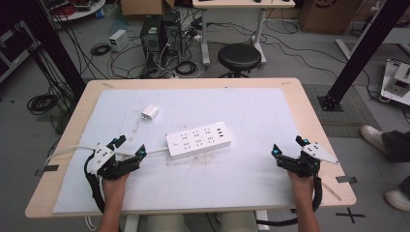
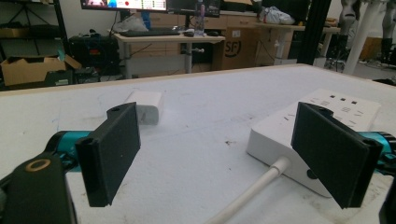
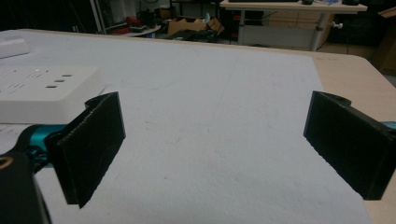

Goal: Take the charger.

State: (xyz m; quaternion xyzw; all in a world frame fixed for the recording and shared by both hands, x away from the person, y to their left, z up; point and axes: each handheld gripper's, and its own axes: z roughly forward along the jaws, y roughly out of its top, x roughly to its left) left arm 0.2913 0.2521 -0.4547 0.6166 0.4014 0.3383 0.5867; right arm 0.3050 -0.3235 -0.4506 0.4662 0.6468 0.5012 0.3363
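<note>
- White plastic, the power strip (image 1: 198, 139) lay flat near the middle of the bench (image 1: 309, 116), on the pale mat (image 1: 251, 111) that covered most of the wooden top.
- Its sockets faced up, and its white cable (image 1: 72, 150) ran off the left end toward the left edge of the bench.
- A small white charger (image 1: 150, 113) lay apart from the strip, farther from the person and a little to the left.
- The left tongs (image 1: 130, 146) rested low on the mat, just left of the strip's cable end, with both pads spread wide and nothing between them.
- In the left gripper view the strip (image 2: 327, 116) sat just behind the right-hand pad, its cable (image 2: 261, 186) ran through the open gap, and the charger (image 2: 148, 106) lay beyond the left-hand pad.
- No pad touched the strip, the cable or the charger.
- The right tongs (image 1: 287, 146) lay well apart from the strip, near the right edge of the mat, also wide open and empty.
- In the right gripper view the strip (image 3: 46, 91) showed to the left, beyond the left-hand pad, while bare mat (image 3: 219, 130) lay between the two pads.
- The strip lay between the two tongs, much closer to the left one.
</note>
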